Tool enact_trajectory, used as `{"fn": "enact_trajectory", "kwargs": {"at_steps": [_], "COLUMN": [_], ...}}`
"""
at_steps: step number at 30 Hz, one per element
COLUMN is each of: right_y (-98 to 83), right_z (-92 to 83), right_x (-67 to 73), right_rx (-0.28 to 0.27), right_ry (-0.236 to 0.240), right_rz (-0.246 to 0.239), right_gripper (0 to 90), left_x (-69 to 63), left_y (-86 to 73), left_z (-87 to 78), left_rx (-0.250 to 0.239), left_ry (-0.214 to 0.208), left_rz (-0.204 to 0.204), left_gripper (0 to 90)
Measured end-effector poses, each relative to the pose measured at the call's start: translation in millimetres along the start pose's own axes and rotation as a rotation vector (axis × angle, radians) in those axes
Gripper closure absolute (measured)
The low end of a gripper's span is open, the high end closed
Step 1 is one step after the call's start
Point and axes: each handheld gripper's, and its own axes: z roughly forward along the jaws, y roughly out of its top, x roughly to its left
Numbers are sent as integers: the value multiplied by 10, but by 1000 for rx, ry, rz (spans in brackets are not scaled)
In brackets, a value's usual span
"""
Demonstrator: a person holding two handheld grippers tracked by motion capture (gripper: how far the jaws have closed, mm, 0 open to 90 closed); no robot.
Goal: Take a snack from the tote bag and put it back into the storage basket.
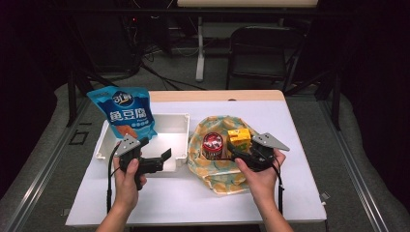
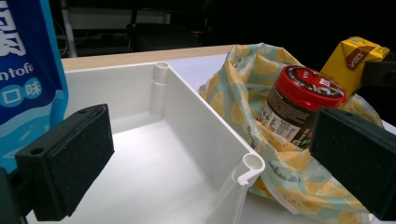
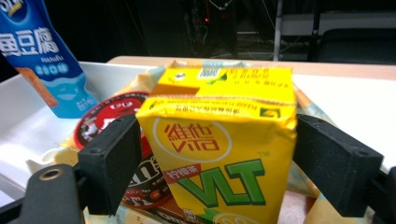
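Note:
A yellow drink carton stands on a lemon-patterned cloth beside a red-lidded jar. My right gripper stands open, its two pads flanking the carton closely on both sides. A white bin holds an upright blue snack bag. My left gripper is open at the bin's front right corner, with no object between its pads. The carton shows behind the jar in the left gripper view.
The white table has bare surface along its front and at its right side. A wooden strip edges the far side. A dark chair and a table leg stand beyond on the floor.

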Motion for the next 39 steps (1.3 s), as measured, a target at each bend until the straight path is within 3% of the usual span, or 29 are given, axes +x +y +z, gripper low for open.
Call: {"fn": "enact_trajectory", "kwargs": {"at_steps": [10, 14, 15, 18, 21, 26, 34, 39], "right_y": [-20, -20, -17, -4, 14, 17, 10, -25], "right_z": [51, 44, 43, 53, 57, 78, 97, 168], "right_x": [-42, -44, -42, -28, -15, 24, 127, 168], "right_rx": [4, 4, 3, -9, -13, -14, -33, -4], "right_ry": [-5, -7, -11, -13, -15, -43, -102, -170], "right_rz": [9, 2, -3, 2, 10, 27, 61, 71], "right_gripper": [156, 152, 152, 149, 147, 144, 143, 146], "left_x": [-25, -42, -49, -84, -116, -111, -99, -115], "left_y": [8, -12, -15, -22, -28, -36, -15, -16], "left_z": [104, 174, 188, 217, 222, 227, 184, 208], "left_rx": [-12, -42, -42, -15, 12, 38, 41, 46], "left_ry": [15, 61, 59, 61, 38, -9, 9, 18], "left_rz": [1, 9, 15, 28, 49, 42, 51, 56], "left_gripper": [38, 155, 149, 150, 140, 98, 102, 111]}}
